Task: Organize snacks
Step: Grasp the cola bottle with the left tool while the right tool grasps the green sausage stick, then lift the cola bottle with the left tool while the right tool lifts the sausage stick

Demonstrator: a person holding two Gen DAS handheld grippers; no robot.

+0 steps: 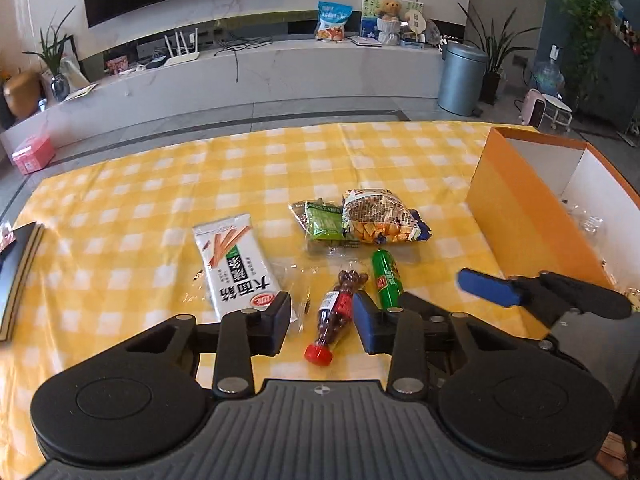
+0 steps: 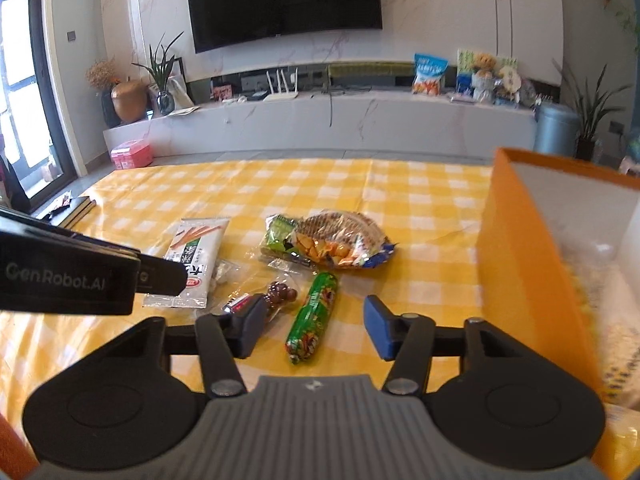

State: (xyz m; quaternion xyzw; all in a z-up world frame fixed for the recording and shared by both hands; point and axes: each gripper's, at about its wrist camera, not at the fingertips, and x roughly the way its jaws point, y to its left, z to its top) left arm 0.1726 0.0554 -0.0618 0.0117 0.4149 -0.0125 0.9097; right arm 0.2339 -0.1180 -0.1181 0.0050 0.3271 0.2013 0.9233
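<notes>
On the yellow-checked tablecloth (image 1: 160,200) the snacks lie loose in a small cluster. The left gripper (image 1: 322,320) hangs low with its jaws partly apart, straddling a small bottle-shaped candy pack with a red cap (image 1: 334,316); the pads look just clear of it, though the angle makes contact hard to rule out. At ten o'clock from that bottle lies a white breadstick packet (image 1: 236,264), and at one o'clock, just beside it, a green sausage stick (image 1: 386,280). Farther off at twelve o'clock sit a green wafer pack (image 1: 324,220) and a clear bag of orange crackers (image 1: 384,216), touching each other.

The right gripper (image 2: 316,326) is also partly open, its jaws on either side of the green sausage stick (image 2: 314,316) without touching it. The orange cardboard box (image 1: 516,204), open-topped with a white inside, stands at two o'clock from the cluster, near the table's right edge.
</notes>
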